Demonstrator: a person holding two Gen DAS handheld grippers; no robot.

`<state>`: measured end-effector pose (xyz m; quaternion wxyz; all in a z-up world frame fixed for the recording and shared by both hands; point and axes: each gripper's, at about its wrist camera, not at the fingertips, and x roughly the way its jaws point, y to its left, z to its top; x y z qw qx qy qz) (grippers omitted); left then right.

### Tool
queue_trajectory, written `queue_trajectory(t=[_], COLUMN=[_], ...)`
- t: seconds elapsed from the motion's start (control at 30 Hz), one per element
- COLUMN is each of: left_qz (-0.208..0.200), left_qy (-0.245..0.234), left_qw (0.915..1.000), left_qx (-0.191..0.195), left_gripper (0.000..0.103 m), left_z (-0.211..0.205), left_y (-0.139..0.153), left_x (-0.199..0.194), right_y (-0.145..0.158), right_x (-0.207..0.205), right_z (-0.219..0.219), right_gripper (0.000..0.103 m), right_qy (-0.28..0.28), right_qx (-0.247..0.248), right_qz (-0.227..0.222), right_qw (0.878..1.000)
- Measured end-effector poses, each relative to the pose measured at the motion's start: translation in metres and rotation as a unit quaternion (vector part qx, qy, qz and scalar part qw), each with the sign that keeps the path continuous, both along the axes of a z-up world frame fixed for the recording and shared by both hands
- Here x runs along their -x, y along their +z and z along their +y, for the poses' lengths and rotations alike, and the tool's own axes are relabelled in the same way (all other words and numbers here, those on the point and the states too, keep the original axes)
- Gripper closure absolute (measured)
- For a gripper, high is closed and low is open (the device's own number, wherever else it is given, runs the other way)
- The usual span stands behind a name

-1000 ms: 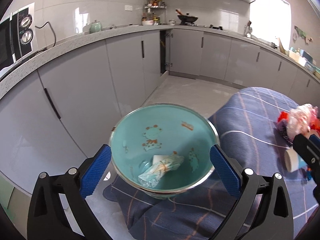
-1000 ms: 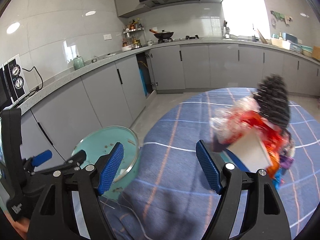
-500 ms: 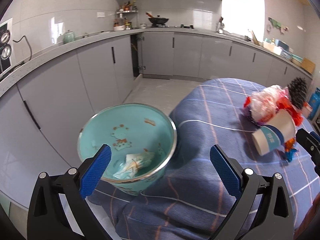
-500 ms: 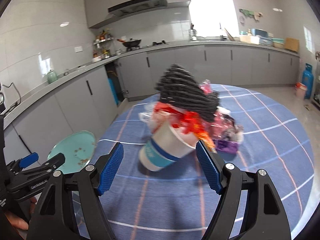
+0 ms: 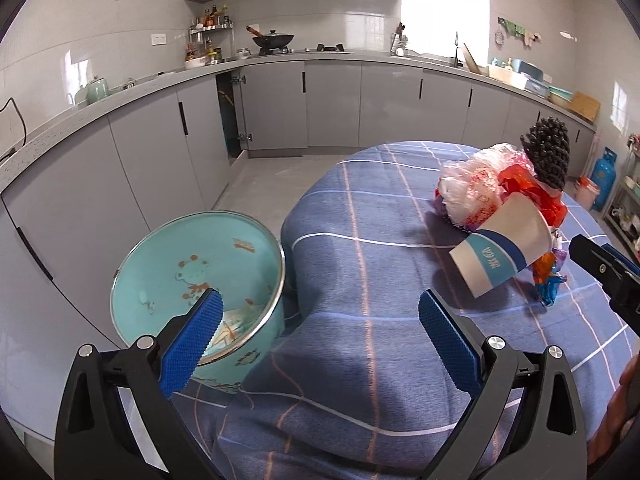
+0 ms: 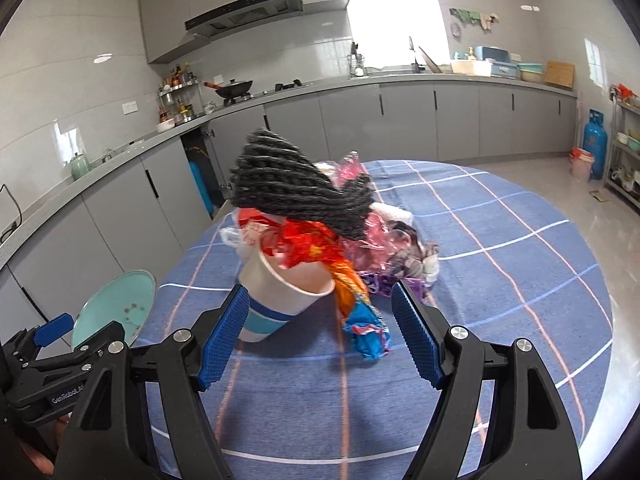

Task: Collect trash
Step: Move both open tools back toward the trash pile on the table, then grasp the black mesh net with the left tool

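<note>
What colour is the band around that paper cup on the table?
The paper cup is white with a blue band bearing white lettering, clearest in the left wrist view.

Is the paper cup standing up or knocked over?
Knocked over. The paper cup lies tilted on the blue tablecloth, its mouth against the wrapper pile.

1 paper cup [image 6: 276, 300], 1 teal bin [image 5: 200, 280], 1 trash pile [image 6: 320, 236], 2 grippers [image 6: 320, 332] [image 5: 316, 340]
</note>
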<state>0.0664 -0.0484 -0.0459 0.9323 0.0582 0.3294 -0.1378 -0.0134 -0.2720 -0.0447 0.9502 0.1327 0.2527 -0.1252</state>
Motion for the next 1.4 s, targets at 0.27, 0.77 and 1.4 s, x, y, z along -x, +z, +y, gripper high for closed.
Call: queue_trajectory(t=[0.27, 0.77, 1.4], left_qz=[0.009, -0.019, -0.045], left_qy=[-0.019, -0.068, -0.157], left_qw=[0.9998, 0.9974, 0.9862], left_qx=[-0.008, 0.015, 0.024], left_gripper=[0.007, 0.011, 0.014], left_z=[-0.018, -0.058, -0.17], left_y=[-0.007, 0.031, 0.061], left_x=[0.0, -0.006, -0.033], right_y=[-0.008, -0.014, 0.011], right_x=[0.005, 0.001, 0.003], right_z=[-0.02, -0.05, -0.139], right_gripper=[0.037, 0.041, 0.043], right_qy=[-0.015, -0.043, -0.116], right_qx=[-0.018, -0.033, -0.047], right_qz=[0.009, 0.024, 0.023], right_qw=[1.0, 0.998, 0.992])
